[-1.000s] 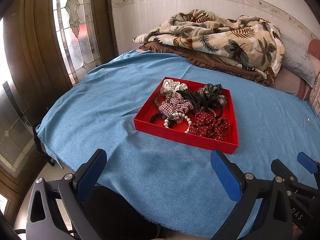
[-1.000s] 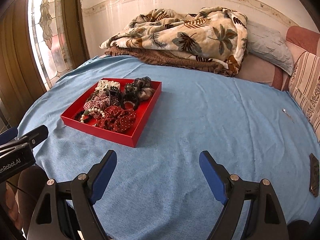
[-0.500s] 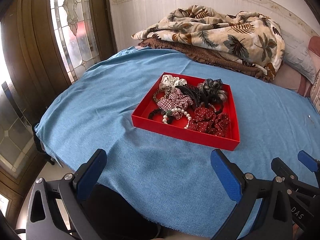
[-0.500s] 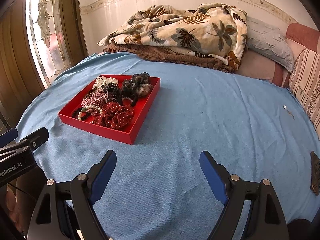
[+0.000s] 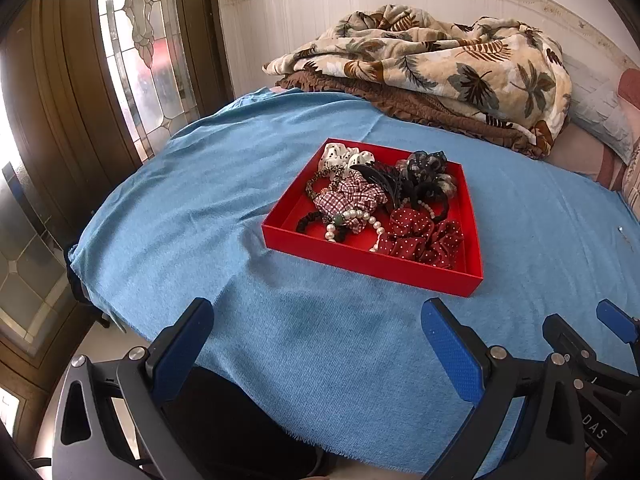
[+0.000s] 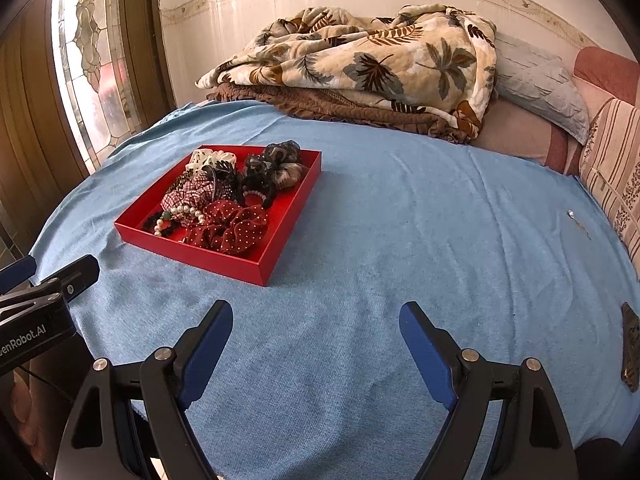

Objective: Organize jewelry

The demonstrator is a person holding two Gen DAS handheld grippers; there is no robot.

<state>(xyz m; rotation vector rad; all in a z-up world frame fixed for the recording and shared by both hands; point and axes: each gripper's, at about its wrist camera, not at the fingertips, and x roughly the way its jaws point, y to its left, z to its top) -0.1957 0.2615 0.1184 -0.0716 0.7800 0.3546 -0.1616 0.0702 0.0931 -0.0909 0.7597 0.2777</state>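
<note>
A red tray [image 5: 352,258] sits on the blue bedspread [image 5: 200,216]; it also shows in the right wrist view [image 6: 292,216]. It holds a pearl bracelet [image 5: 362,218], a red dotted scrunchie [image 5: 420,236], a checked scrunchie [image 5: 352,196], a black hair claw [image 5: 384,182], a white scrunchie [image 5: 344,158] and dark scrunchies [image 5: 426,166]. My left gripper [image 5: 316,344] is open and empty near the bed's front edge, short of the tray. My right gripper [image 6: 316,344] is open and empty, to the right of the tray.
Folded leaf-print blankets [image 6: 360,64] lie at the back of the bed. Pillows [image 6: 540,84] lie at the right. A small metal piece [image 6: 576,220] and a dark object [image 6: 630,348] lie on the spread at the right. A stained-glass door [image 5: 148,52] stands at the left.
Both grippers have tilted down and moved slightly towards the tray, which sits higher in both views. Both stay open and empty.
</note>
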